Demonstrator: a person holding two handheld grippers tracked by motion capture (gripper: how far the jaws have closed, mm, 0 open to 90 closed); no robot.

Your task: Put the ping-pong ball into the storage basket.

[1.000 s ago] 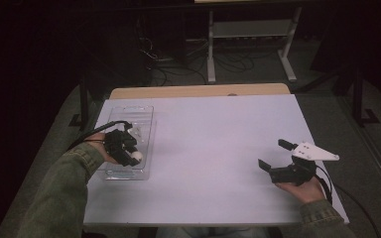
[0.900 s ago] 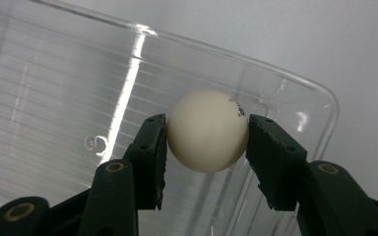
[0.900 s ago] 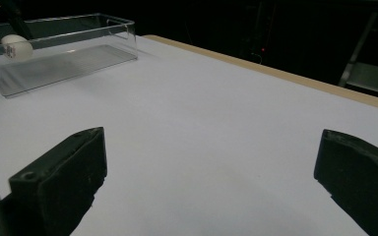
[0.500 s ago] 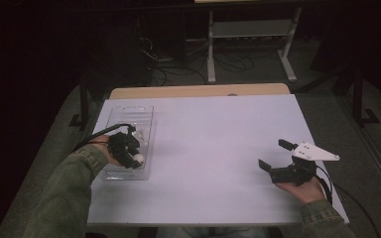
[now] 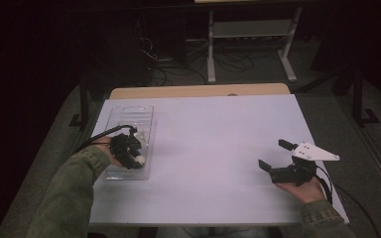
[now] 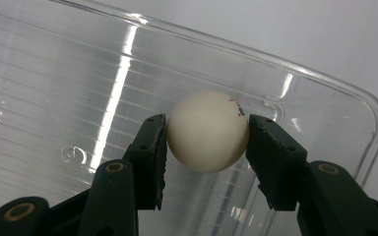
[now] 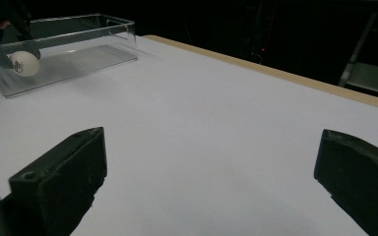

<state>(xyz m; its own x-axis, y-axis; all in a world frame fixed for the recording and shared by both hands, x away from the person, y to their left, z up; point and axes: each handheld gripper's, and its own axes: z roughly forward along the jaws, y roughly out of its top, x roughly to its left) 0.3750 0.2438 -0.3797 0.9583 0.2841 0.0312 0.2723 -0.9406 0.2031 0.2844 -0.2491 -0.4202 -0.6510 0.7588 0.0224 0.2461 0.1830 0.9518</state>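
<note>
Your left gripper (image 6: pixel 207 135) has its jaws clamped on the ping-pong ball (image 6: pixel 207 130) inside the clear plastic tray (image 5: pixel 129 119), far left of the table (image 5: pixel 218 139); your right gripper (image 5: pixel 278 154) sits wide open, holding nothing.

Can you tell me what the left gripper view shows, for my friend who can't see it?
The left gripper is shut on a white ball, one black jaw pressing each side. Behind the ball is a clear plastic tray with a ribbed bottom, and past its rounded rim lies the pale table.

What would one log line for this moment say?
left gripper: shut on white ball | over clear tray | right gripper: open, holding nothing, above table
</note>
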